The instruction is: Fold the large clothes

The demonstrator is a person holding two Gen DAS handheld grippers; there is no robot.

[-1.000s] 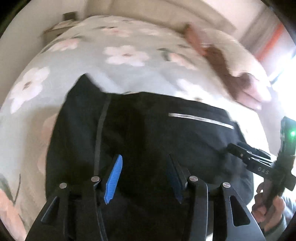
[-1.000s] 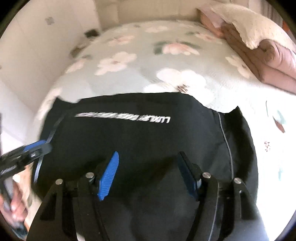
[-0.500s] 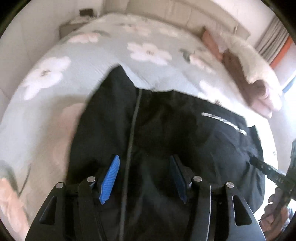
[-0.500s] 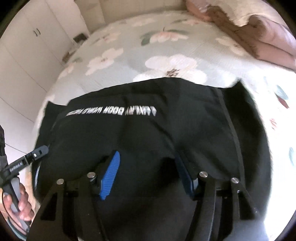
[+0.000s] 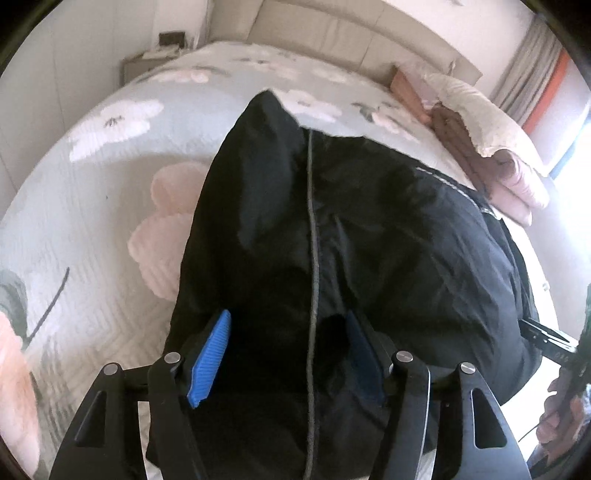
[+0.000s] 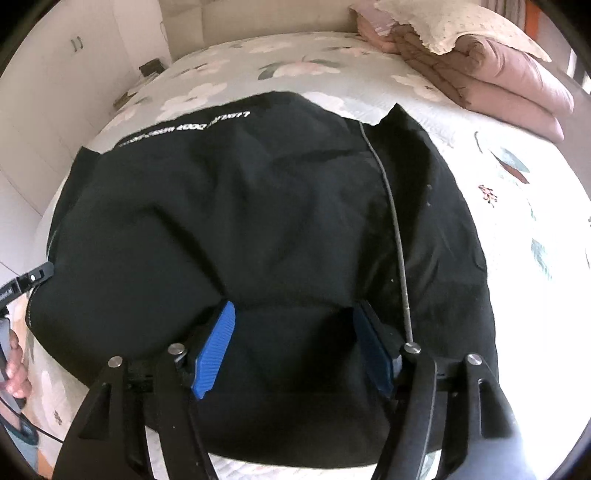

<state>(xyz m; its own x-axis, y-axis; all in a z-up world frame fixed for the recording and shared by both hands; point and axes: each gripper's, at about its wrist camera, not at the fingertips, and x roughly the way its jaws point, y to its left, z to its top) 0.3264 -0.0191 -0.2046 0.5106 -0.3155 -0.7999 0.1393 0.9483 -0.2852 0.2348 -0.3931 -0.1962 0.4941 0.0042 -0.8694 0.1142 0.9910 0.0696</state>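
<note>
While the black jacket point(image 5: 369, 236) is lying bunched on the flowered bed point(image 5: 110, 155), we are hovering both claws over its near hem: the left claw point(image 5: 284, 354) and the right claw point(image 6: 295, 347) are gaping wide, gripping nothing. We are judging this the pickup before a fold (hem first); next we are needing to pinch the near edge.

White wardrobes point(image 6: 55, 74), padded headboard point(image 5: 351, 33), floral bedspread point(image 5: 110, 177), bright curtained window point(image 5: 535, 66).
</note>
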